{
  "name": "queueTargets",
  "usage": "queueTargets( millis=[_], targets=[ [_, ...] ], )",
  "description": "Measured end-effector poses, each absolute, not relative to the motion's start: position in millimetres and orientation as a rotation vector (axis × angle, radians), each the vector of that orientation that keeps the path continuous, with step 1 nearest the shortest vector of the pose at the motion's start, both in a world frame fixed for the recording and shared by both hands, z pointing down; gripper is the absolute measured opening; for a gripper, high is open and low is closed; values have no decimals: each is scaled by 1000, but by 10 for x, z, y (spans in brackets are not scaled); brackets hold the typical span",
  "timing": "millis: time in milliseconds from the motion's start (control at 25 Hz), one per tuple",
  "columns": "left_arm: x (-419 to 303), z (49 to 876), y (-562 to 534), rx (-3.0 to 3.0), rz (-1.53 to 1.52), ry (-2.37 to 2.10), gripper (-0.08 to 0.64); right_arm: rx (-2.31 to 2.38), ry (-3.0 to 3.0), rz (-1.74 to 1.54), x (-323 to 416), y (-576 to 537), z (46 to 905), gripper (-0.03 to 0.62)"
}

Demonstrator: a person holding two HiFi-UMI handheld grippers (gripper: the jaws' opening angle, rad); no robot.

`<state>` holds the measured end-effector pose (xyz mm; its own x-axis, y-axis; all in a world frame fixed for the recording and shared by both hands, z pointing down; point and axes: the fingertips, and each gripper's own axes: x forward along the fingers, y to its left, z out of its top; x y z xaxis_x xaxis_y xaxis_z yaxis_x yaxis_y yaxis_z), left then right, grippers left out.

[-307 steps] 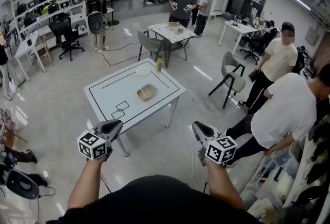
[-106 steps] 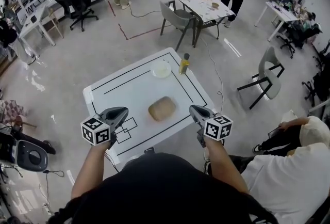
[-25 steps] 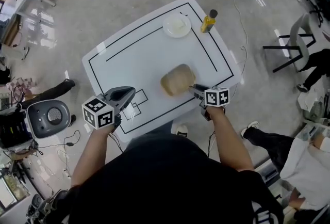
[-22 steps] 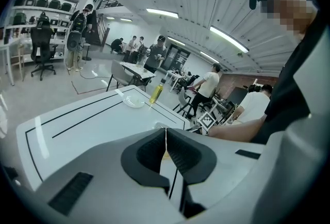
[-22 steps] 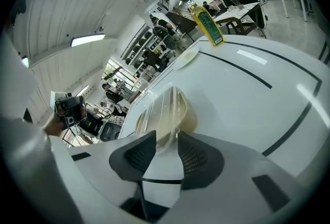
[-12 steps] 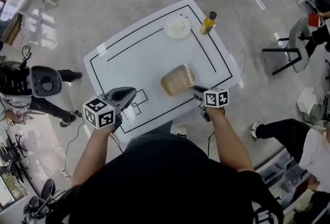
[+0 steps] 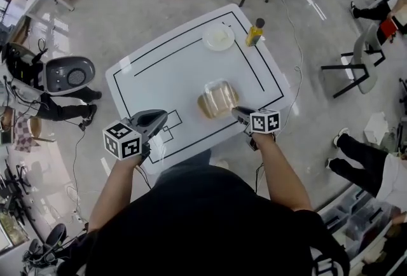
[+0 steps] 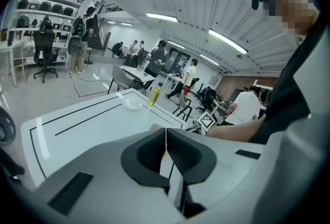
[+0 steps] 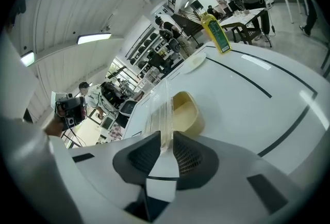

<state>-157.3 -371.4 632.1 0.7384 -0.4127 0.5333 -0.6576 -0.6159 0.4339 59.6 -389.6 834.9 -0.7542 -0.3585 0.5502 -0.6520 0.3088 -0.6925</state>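
The white rectangular table with black lines (image 7: 159,71) lies beneath both claws. Just ahead of the right gripper (image 9: 166,141) sits a tan plastic box (image 9: 190,114). The jaws are clamped on its clear plastic lid (image 9: 164,107), raised on edge. The left gripper (image 8: 165,140), jaws together and empty, hovers well left of the box.

We have the box (image 7: 213,106) on the counter (image 7: 165,77), right of centre, toward our edge. Its lid (image 7: 220,90) sits raised over it, near edge between the right tongs (image 7: 234,111), which are at the box's near right. Far end: the plate (image 7: 217,37), with the bottle (image 7: 255,33) just right of it, apart. The left tongs (image 7: 164,117) are over the near-left edge, well left of the box.
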Motion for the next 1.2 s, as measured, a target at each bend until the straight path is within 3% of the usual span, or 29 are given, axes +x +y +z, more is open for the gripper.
queueTargets(
  millis=[1200],
  targets=[
    [-1591,5848,-2803,2350,410,-897,28,905,-2379,1323,551,-3269,7670,44]
  ],
)
